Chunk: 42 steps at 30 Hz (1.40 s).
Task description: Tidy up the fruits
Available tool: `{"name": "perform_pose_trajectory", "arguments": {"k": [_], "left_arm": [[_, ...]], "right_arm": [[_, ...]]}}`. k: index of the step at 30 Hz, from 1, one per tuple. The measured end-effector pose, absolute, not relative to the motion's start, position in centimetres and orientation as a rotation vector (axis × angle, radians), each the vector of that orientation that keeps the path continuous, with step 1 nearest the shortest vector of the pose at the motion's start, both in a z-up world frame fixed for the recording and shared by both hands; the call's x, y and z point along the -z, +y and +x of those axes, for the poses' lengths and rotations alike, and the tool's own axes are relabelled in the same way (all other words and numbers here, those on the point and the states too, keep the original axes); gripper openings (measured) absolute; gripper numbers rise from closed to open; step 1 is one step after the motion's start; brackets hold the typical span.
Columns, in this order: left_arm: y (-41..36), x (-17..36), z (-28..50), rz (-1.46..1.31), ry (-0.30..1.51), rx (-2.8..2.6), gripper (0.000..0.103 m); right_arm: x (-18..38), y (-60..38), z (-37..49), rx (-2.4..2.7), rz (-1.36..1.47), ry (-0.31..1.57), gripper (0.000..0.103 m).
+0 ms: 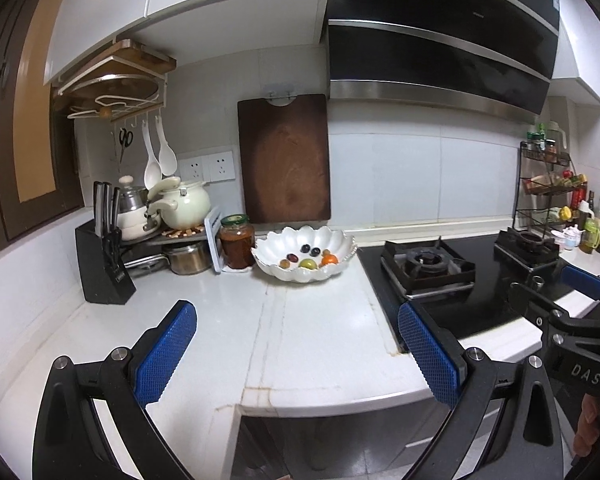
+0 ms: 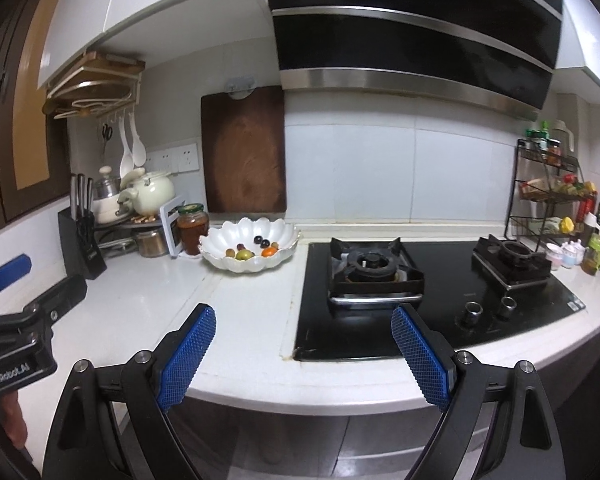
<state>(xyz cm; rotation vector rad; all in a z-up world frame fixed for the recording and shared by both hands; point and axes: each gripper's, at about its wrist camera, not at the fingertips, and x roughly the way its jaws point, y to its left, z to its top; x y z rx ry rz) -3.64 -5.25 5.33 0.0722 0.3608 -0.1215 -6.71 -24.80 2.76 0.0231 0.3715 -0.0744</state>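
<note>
Left wrist view: left gripper [image 1: 296, 354] hovered over the front edge of the white counter [image 1: 312, 320], jaws wide apart, nothing between the blue pads. Scalloped white bowl [image 1: 304, 254] sat toward the counter's back edge, just beside the stove's [image 1: 460, 280] left edge and just right of a jar [image 1: 237, 246] of reddish preserve. The bowl held several small fruits [image 1: 309, 259]: two dark ones, a green one, an orange one, a couple of reddish or tan ones. No loose fruit seen on the counter. Right gripper showed at the frame's right edge, over the stove's front. Right wrist view: right gripper [image 2: 303, 354] hung over the counter's front edge where the counter met the stove's front left corner, jaws also spread wide and empty. The same bowl lay well ahead and to the left, fruits gathered near its middle. Knife block [image 2: 82, 248] and pots stood at the back left corner; a cutting board [image 2: 244, 152] leaned on the wall behind the bowl. Judgement: both grippers were well apart from the bowl and gripping nothing, so this was either the very start or the very end; with all visible fruit in the bowl, little seemed left, though I could not tell what arrangement was wanted.
</note>
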Motion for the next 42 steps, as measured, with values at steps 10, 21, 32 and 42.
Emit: {"name": "perform_pose_trajectory", "arguments": {"k": [10, 21, 32, 42], "left_arm": [[-4.8, -5.4, -5.6, 0.053, 0.358, 0.134, 0.103], [-4.7, -5.1, -6.2, 0.040, 0.367, 0.136, 0.103], [-4.5, -5.3, -6.5, 0.043, 0.346, 0.125, 0.103], [-4.7, -5.3, -6.2, 0.047, 0.353, 0.129, 0.103]], "right_arm": [[-2.9, -24.4, -9.1, 0.075, 0.014, 0.350, 0.091], [-2.8, -24.3, -9.8, 0.070, 0.025, 0.355, 0.091], [-3.1, -24.0, -9.8, 0.073, 0.016, 0.341, 0.091], [-3.1, -24.2, -9.5, 0.079, 0.022, 0.354, 0.091]]}}
